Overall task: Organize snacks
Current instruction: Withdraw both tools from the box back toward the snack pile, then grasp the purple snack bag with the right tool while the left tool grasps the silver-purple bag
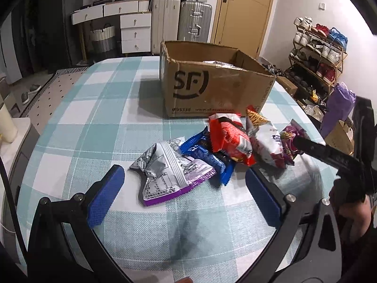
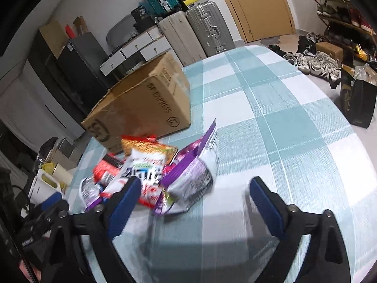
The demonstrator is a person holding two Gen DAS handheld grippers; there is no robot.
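The snack packets lie in a row near the cardboard box. The left gripper, open and empty, frames the silver-purple packet; the right gripper, open, is beside the far-right purple packet.

A table wears a cloth of blue-green and white squares. On it sits an open brown cardboard box. Just in front of the box lies a little heap of snack bags: a silver and purple one, a blue one, a red one, and more.
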